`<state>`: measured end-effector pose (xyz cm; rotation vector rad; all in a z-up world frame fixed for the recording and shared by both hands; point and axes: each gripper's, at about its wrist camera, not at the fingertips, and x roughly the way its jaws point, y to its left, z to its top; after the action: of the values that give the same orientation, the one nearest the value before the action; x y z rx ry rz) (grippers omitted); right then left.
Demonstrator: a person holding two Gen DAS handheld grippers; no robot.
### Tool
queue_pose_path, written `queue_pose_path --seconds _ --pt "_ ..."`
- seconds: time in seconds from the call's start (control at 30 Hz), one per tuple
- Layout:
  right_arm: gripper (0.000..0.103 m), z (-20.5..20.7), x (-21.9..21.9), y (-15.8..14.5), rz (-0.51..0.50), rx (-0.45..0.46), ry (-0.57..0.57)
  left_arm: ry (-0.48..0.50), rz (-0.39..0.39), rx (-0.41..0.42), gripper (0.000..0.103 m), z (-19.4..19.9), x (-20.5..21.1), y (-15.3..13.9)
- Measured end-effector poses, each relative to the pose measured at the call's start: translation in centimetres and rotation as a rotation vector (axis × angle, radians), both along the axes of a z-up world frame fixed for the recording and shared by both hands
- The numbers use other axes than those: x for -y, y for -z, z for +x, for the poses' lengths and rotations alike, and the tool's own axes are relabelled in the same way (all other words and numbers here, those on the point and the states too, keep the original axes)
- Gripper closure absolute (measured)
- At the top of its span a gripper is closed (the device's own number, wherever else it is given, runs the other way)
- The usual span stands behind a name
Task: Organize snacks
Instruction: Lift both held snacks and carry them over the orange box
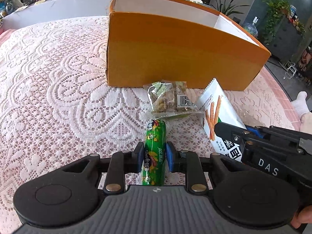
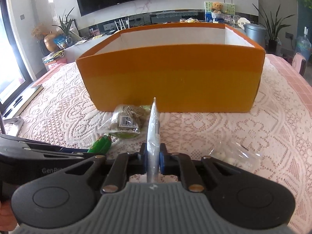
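Note:
My left gripper point(image 1: 153, 150) is shut on a green sausage-shaped snack stick point(image 1: 154, 142) that lies lengthwise between its blue pads, pointing toward the orange box point(image 1: 175, 54). To its right, my right gripper point(image 2: 153, 152) is shut on a white snack bag point(image 2: 153, 124) printed with orange sticks, seen flat-on as the white bag point(image 1: 216, 109) in the left wrist view and edge-on from the right wrist. A clear packet of brown snacks point(image 1: 167, 99) with a barcode lies in front of the box. The box stands open with a white inside, which I cannot see into.
A clear bag of small white pieces point(image 2: 232, 156) lies on the lace tablecloth point(image 1: 58, 97) at the right. The pink table edge point(image 1: 280, 89) runs along the right side. A person's hand point(image 1: 302, 217) grips the left gripper's handle. Shelves, plants and a TV stand beyond.

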<state>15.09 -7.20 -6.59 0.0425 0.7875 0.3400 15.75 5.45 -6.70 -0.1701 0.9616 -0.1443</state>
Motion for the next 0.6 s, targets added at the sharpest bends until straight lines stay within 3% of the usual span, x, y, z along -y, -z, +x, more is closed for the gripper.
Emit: queue_pose_path --seconds 0.33,0.6 --pt "0.096 -0.3 0.9 -1.4 0.037 0.047 0.034 0.015 0.034 0.006 0.079 0.0 0.6 0.0" --pt "0.096 -1.0 1.7 -3.0 0.076 0.067 0.040 0.010 0.019 0.043 0.079 -1.2 0.4 -2.5"
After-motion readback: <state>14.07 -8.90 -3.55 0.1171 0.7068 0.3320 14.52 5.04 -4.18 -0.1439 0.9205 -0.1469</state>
